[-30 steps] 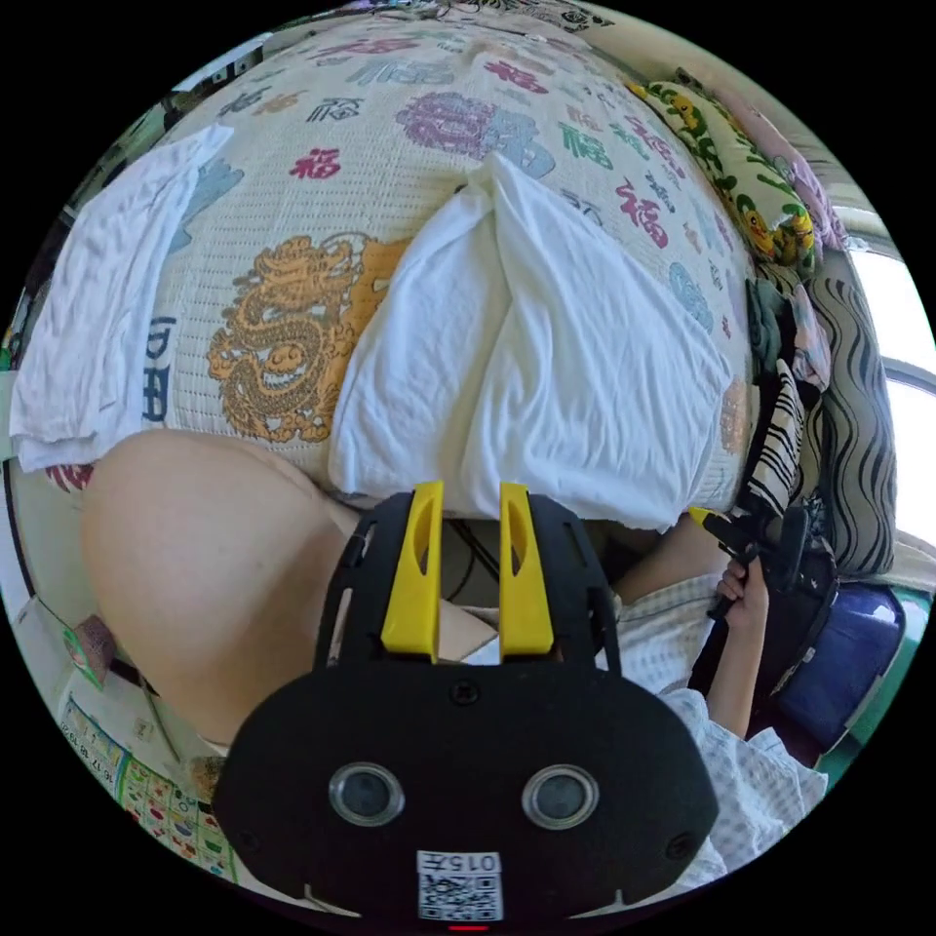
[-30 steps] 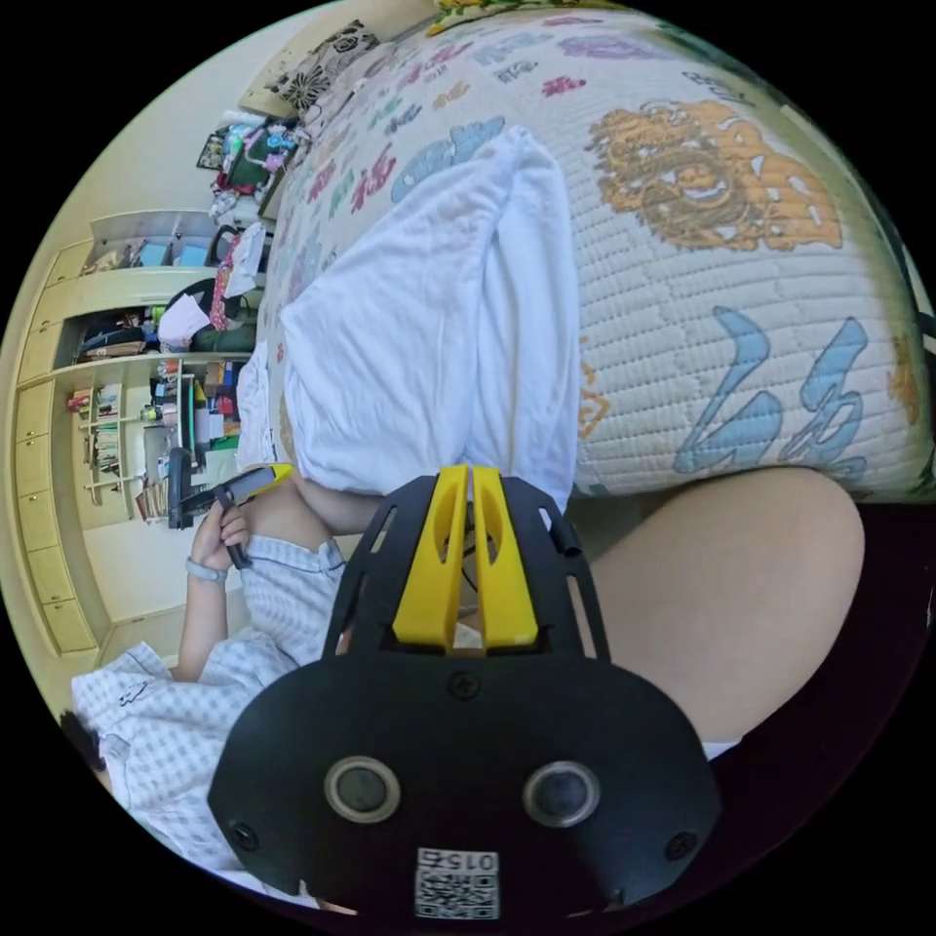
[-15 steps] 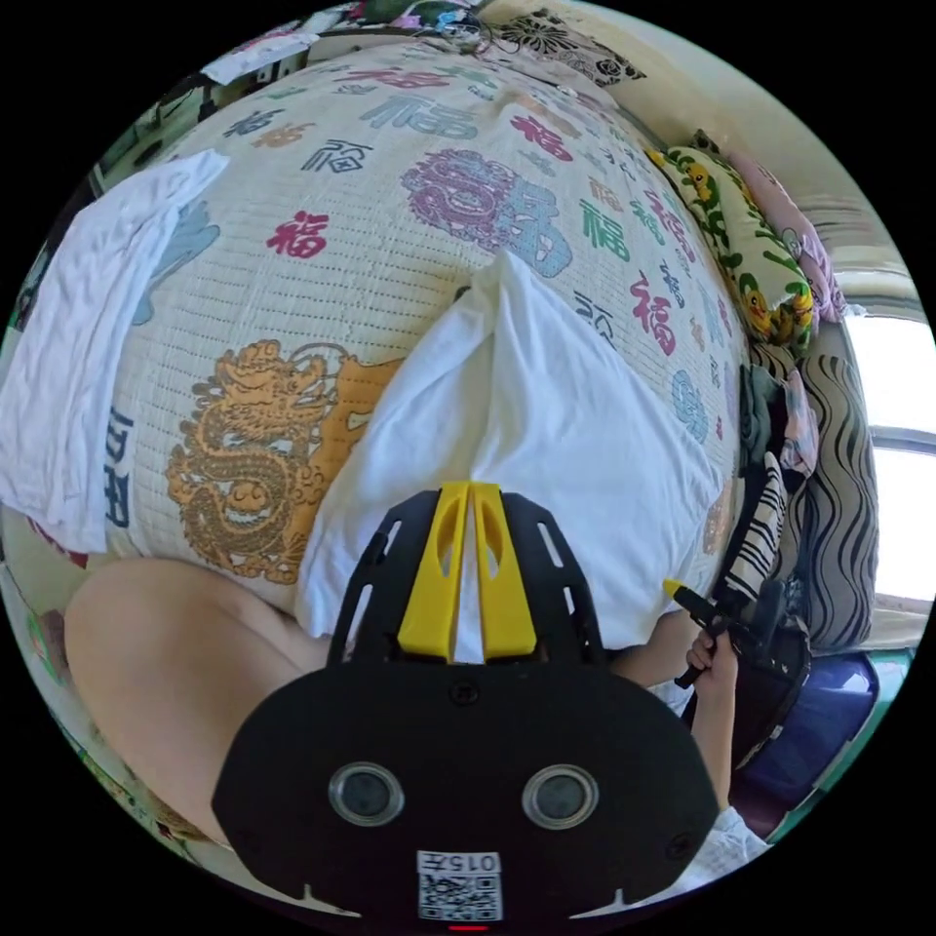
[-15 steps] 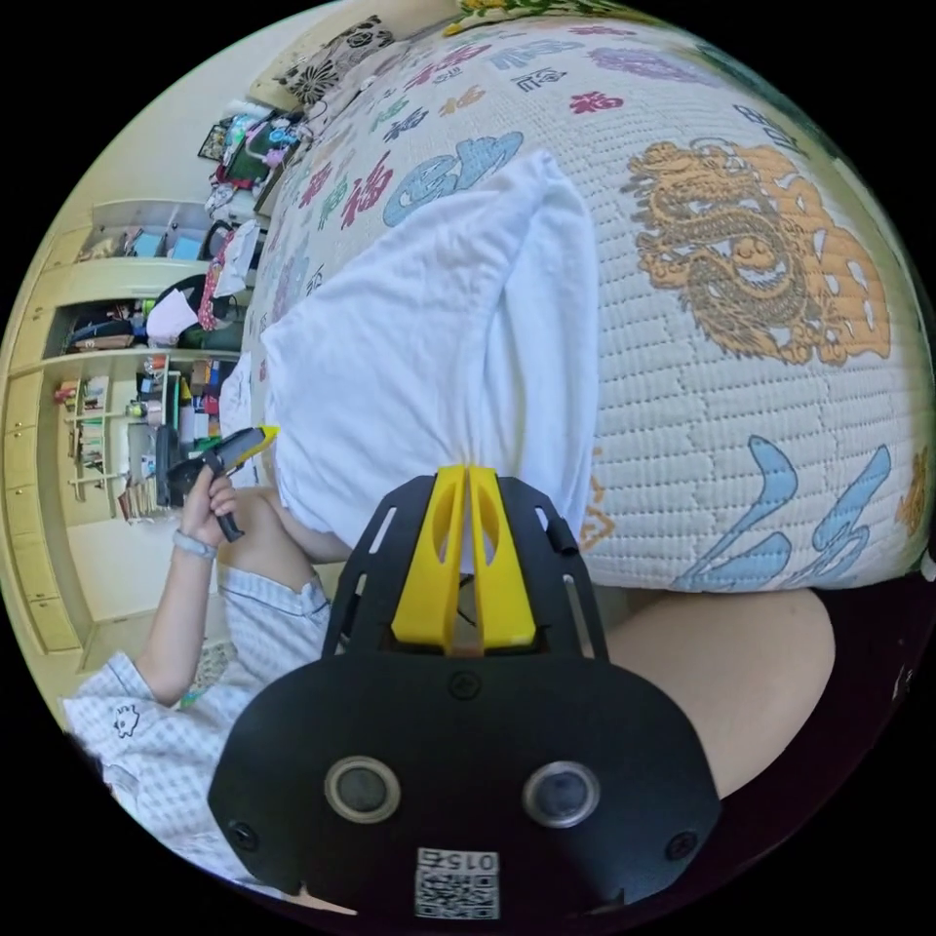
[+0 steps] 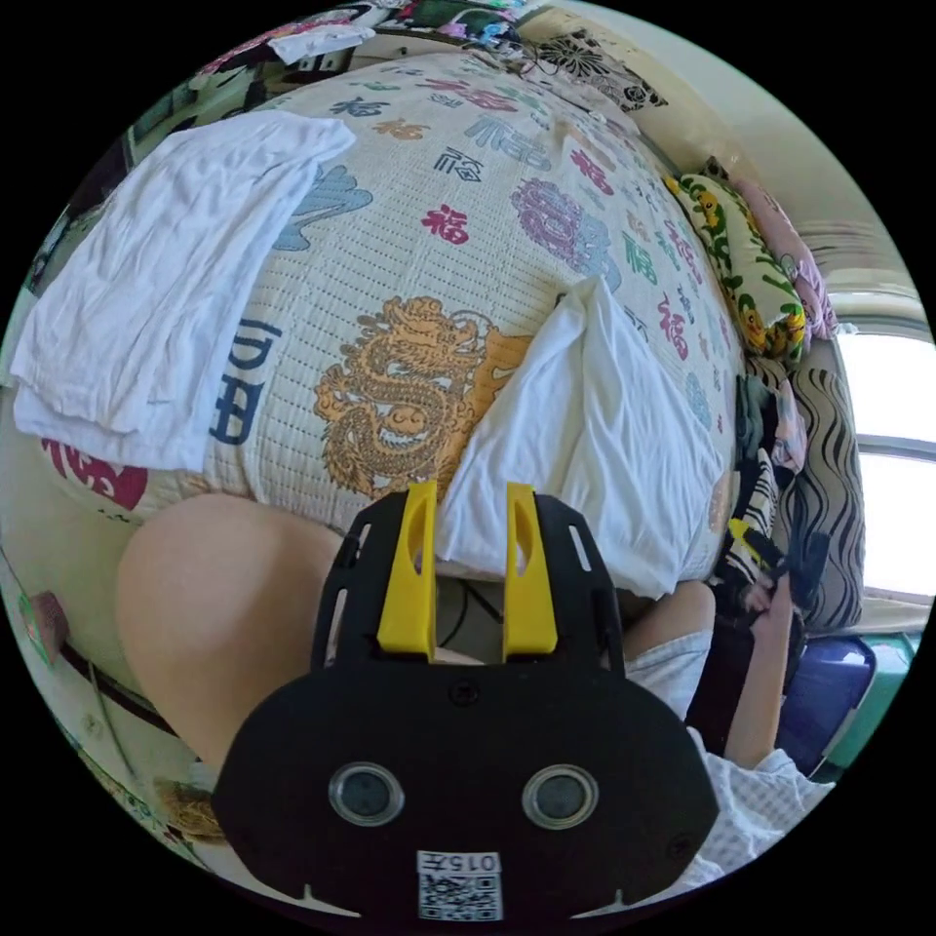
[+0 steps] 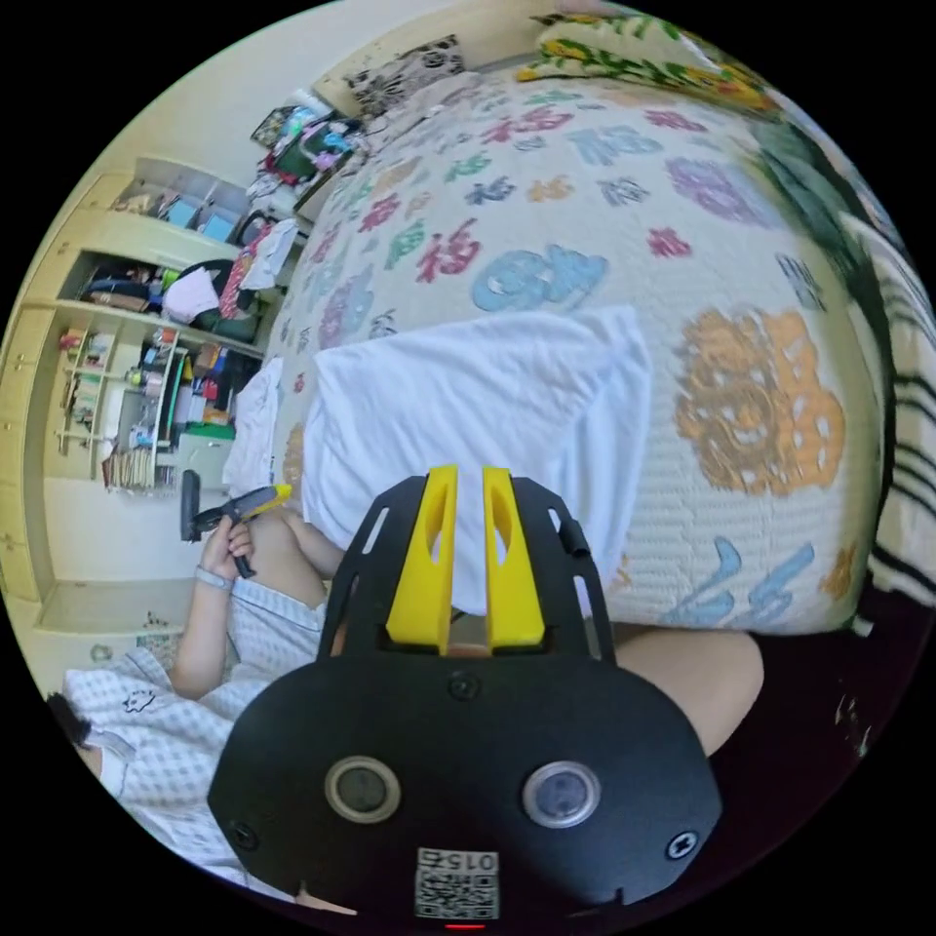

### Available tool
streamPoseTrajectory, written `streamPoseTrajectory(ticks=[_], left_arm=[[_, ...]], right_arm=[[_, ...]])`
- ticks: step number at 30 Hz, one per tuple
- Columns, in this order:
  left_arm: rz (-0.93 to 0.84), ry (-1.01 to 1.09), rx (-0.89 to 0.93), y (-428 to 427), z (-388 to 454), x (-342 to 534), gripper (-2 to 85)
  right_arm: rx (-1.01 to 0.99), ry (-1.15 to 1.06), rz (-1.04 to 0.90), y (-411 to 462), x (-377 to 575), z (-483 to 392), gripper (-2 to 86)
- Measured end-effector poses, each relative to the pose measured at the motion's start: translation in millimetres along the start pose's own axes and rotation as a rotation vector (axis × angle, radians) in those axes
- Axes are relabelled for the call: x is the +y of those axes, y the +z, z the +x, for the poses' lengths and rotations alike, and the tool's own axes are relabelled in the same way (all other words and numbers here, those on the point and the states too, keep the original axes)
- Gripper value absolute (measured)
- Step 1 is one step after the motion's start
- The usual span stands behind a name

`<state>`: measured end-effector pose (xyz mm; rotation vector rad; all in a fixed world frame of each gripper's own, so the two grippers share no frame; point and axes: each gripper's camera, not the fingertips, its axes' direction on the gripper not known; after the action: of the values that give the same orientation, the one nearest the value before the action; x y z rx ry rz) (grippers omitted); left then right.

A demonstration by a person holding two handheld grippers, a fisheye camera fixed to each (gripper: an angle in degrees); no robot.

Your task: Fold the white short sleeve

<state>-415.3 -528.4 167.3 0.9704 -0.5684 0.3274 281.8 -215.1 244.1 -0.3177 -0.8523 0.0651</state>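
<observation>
The white short sleeve (image 5: 604, 429) lies folded into a narrow shape on the printed bed mat (image 5: 409, 244), its near edge hanging at the bed's front. My left gripper (image 5: 471, 487) is open just in front of that edge, with nothing between its jaws. In the right gripper view the shirt (image 6: 487, 400) spreads ahead of my right gripper (image 6: 470, 473), whose jaws stand slightly apart over its near edge. A hand holds the left gripper (image 6: 244, 505) off to the side, clear of the shirt. The right gripper (image 5: 743, 533) shows at the shirt's far corner.
A second white cloth (image 5: 166, 283) lies flat on the bed's left corner. A patterned pillow (image 5: 751, 263) and a pile of striped clothes (image 5: 770, 468) line the far side. The person's knee (image 5: 224, 604) presses against the bed front. Crowded shelves (image 6: 117, 390) stand beyond.
Half a second ago both grippers were shut on the shirt's near edge. Now the left is open and drawn back, and the right's jaws have parted a little. Both views have swung.
</observation>
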Motion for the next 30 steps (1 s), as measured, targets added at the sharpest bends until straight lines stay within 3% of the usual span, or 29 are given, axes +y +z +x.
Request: streamPoseTrajectory(ticks=[3,9,14,18,22,30], left_arm=[[-0.073,0.058,0.047,16.2,0.8,0.1,10.1],[-0.134,0.151,-0.086,28.6,7.4,-10.8,6.5],[-0.147,0.11,0.064,26.3,-17.0,-16.2,2.6],[-0.156,0.101,0.12,28.7,-23.2,-21.9,-0.1],[-0.099,0.093,0.208,17.2,-35.0,-19.3,-0.8],[0.101,0.004,0.487,-28.5,-87.3,-12.8,-0.9]], right_arm=[[-0.002,-0.152,-0.041,19.0,-50.7,-71.8,6.9],[0.086,-0.428,-0.157,102.9,-152.0,-219.8,7.1],[0.166,-0.508,-0.388,217.1,-220.1,-313.3,10.4],[0.353,-0.533,-0.48,277.1,-244.2,-345.8,8.9],[0.586,-0.571,-0.55,321.5,-253.4,-356.6,0.5],[0.583,-0.526,-0.401,300.1,-285.6,-379.9,-1.0]])
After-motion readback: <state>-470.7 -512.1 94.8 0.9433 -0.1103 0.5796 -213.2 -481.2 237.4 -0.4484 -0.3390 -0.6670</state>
